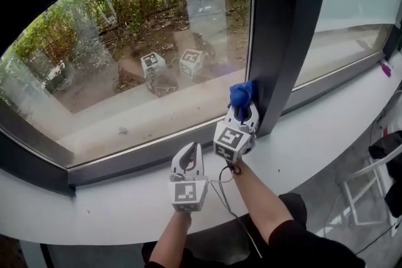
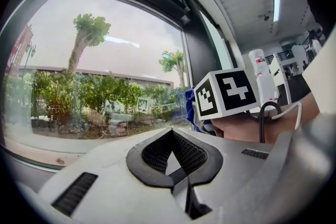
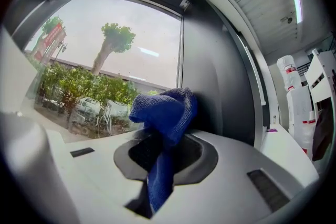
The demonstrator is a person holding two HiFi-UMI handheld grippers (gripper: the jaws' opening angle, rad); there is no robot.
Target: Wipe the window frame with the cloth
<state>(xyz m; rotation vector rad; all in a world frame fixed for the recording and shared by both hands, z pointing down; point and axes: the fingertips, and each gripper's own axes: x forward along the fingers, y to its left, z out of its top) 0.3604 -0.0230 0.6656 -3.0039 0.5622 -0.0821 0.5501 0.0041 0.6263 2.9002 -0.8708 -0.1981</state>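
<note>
A blue cloth is pressed against the foot of the dark upright window frame, where it meets the white sill. My right gripper is shut on it. In the right gripper view the cloth bunches out of the jaws right beside the dark frame. My left gripper hovers over the sill just left of and nearer than the right one, shut with nothing in it. In the left gripper view its jaws meet, and the cloth shows behind the right gripper's marker cube.
The dark lower frame rail runs along the sill below the glass. A small purple object lies at the sill's far right end. A thin cable trails from the right gripper. White furniture stands on the floor at right.
</note>
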